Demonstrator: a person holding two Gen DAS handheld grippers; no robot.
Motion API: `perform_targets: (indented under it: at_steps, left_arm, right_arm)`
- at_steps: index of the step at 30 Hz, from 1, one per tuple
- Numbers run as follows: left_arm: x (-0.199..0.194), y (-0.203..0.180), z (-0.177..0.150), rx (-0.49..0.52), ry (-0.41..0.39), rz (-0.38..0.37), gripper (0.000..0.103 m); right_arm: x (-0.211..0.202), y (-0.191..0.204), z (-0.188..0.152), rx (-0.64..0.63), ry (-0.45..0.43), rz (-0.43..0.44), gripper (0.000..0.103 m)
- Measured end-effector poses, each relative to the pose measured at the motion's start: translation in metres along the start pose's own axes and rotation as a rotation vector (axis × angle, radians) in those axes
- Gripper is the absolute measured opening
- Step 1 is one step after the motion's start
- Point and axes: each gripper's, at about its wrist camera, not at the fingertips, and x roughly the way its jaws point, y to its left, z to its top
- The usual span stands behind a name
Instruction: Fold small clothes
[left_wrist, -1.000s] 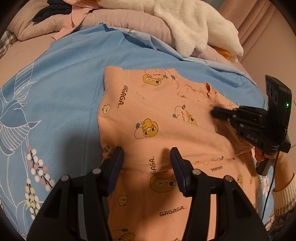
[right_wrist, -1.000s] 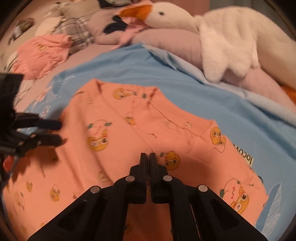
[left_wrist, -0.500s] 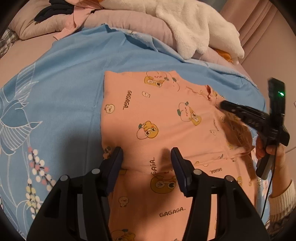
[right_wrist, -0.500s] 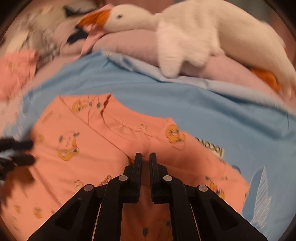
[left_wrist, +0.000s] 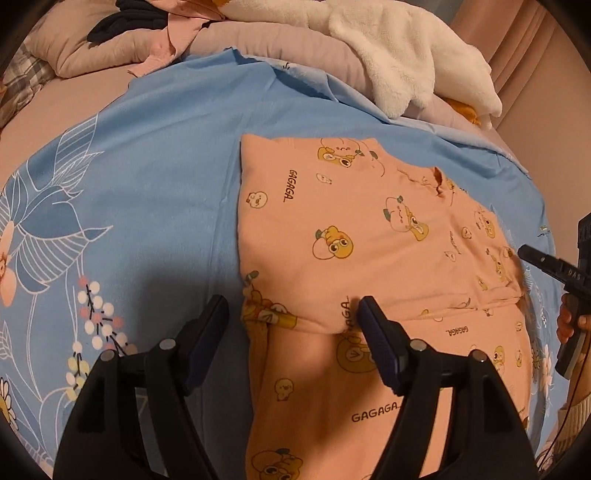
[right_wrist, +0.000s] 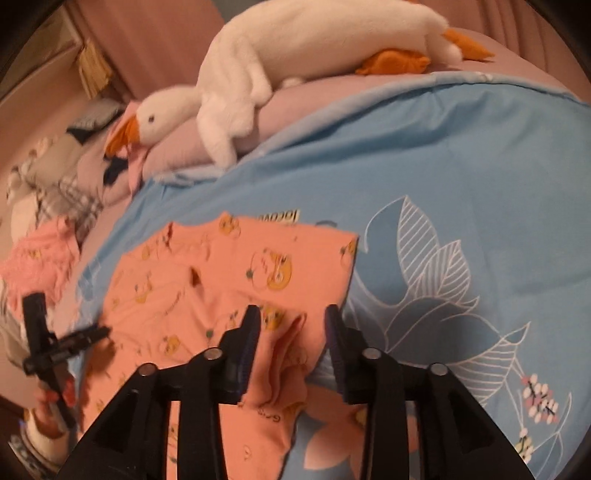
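An orange child's garment (left_wrist: 369, 236) printed with cartoon ducks and "GAGAGA" lies on the blue floral sheet (left_wrist: 140, 184), its upper part folded down over the lower part. My left gripper (left_wrist: 293, 314) is open, its jaws straddling the left corner of the fold edge. My right gripper (right_wrist: 291, 325) is open over the garment's (right_wrist: 229, 280) right side edge, where the cloth bunches between the jaws. In the left wrist view the right gripper (left_wrist: 543, 262) sits at the far right, off the cloth. In the right wrist view the left gripper (right_wrist: 74, 338) sits at the far left.
A white plush goose (right_wrist: 266, 74) lies on a mauve pillow (left_wrist: 277, 48) at the head of the bed. Dark and pink clothes (left_wrist: 147, 22) are piled at the back left. Another pink garment (right_wrist: 40, 258) and plaid fabric (right_wrist: 62, 199) lie left of the sheet.
My right gripper has opened and swung from the garment's middle to its right edge. My left gripper has opened wider and shifted slightly left along the fold edge.
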Motion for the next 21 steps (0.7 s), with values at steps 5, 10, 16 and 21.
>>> perform_targets:
  at_steps: [5,10,16,21]
  left_arm:
    - [0.0,-0.001,0.0,0.005,0.002,0.006,0.073]
    - [0.001,0.0,0.001,0.007,0.0,0.006,0.074]
    - [0.002,-0.001,0.0,0.022,0.0,0.014,0.074]
    - [0.0,-0.002,-0.001,0.013,0.003,0.026,0.075]
  right_arm:
    - [0.025,0.023,-0.005,-0.14,0.041,-0.084,0.026]
    - [0.024,0.04,-0.008,-0.247,-0.031,-0.188,0.008]
    - [0.03,0.007,0.001,-0.085,0.024,-0.236,0.022]
    - [0.003,0.033,-0.005,-0.148,-0.103,-0.274,0.024]
